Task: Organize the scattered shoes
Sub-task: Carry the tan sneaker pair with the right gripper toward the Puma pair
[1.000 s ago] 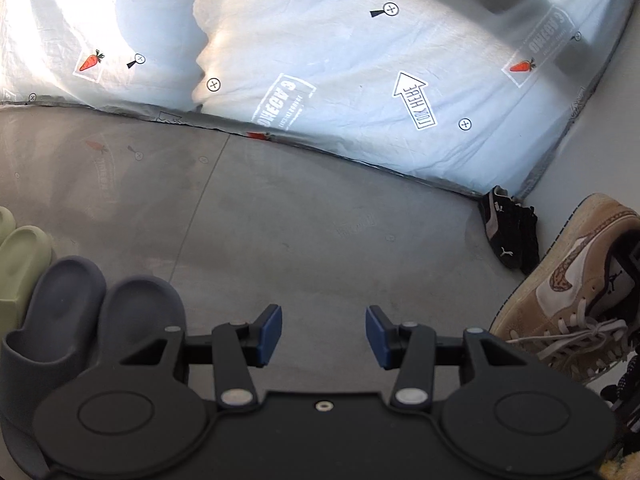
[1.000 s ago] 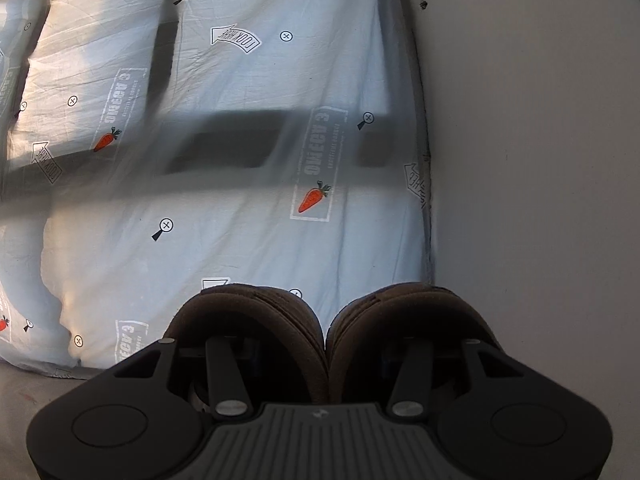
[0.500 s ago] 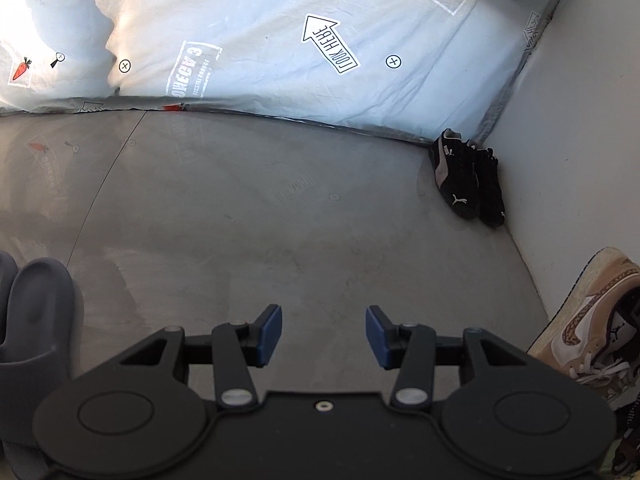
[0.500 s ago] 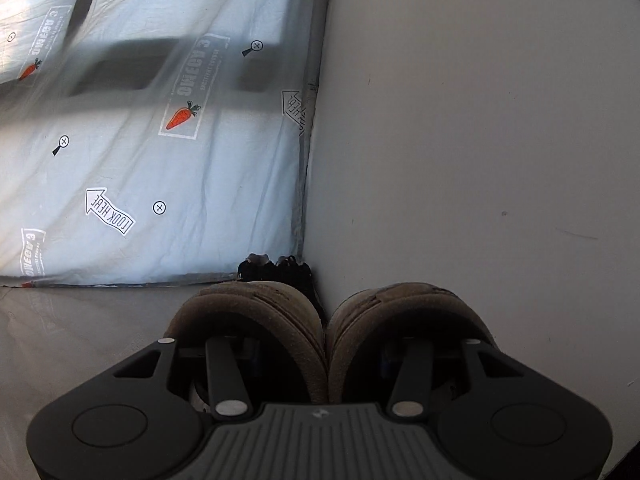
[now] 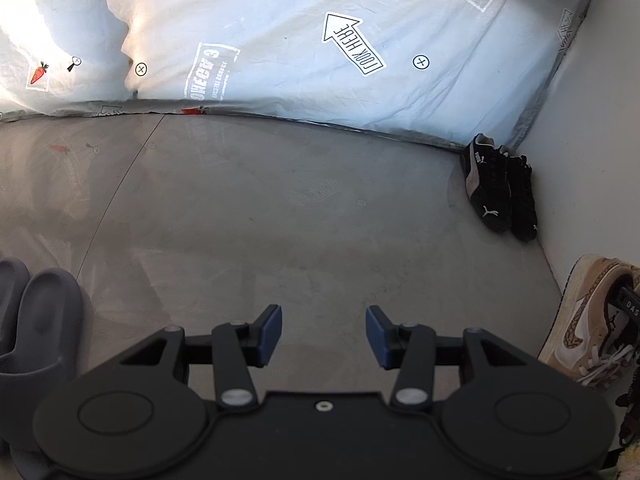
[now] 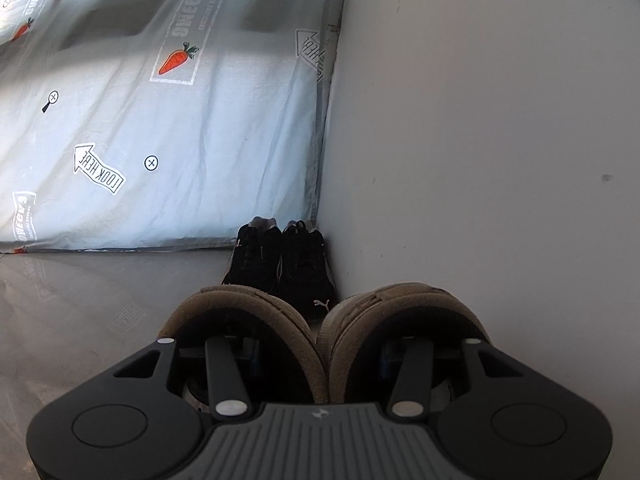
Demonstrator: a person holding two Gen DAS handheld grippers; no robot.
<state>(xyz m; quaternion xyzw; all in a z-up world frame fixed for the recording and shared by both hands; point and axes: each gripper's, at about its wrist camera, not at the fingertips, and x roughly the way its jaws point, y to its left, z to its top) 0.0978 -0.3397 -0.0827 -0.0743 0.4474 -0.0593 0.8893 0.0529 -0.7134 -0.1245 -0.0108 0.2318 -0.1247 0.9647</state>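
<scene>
My right gripper (image 6: 322, 354) is shut on a pair of brown suede shoes (image 6: 260, 312). One finger reaches into each shoe and the inner walls are pinched together. Just beyond their toes, a pair of black sneakers (image 6: 280, 268) stands side by side in the corner by the white wall. My left gripper (image 5: 324, 338) hangs open over bare grey floor with nothing between its blue pads (image 5: 270, 334). The black sneakers (image 5: 496, 188) lie to its far right. At the right edge of the left wrist view is a tan-and-white sneaker (image 5: 588, 320) with a black piece in its opening.
A pair of dark grey slides (image 5: 36, 320) lies at the lower left of the left wrist view. A pale printed sheet (image 5: 280, 40) hangs down to the floor along the far side. The white wall (image 6: 480, 120) closes off the right. The grey floor (image 5: 280, 208) stretches between them.
Both views have swung to the right. The grey slides slid toward the left edge and the green ones left view. The black sneakers came into the right view, closer, as the held pair sank.
</scene>
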